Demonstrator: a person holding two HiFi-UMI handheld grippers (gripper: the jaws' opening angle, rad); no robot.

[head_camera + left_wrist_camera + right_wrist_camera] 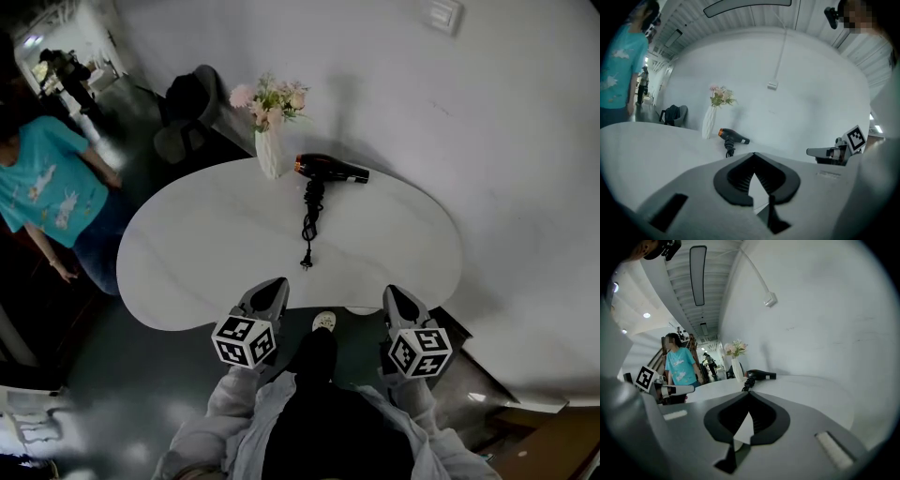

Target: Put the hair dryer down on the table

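Note:
The black hair dryer (330,170) with an orange nozzle end lies on its side at the far edge of the white table (187,253), and nothing holds it. Its cord (307,223) runs toward me and ends in a plug. Both grippers hover at the table's near edge, far from the dryer. My left gripper (278,283) is shut with nothing in it, and so is my right gripper (392,292). The dryer (732,136) shows beyond the shut jaw tips in the left gripper view. In the right gripper view the dryer (761,375) lies ahead as well.
A white vase of pink flowers (270,141) stands just left of the dryer. A person in a teal shirt (42,183) stands by the table's left end. A dark chair (187,112) sits beyond the table, and a white wall rises behind.

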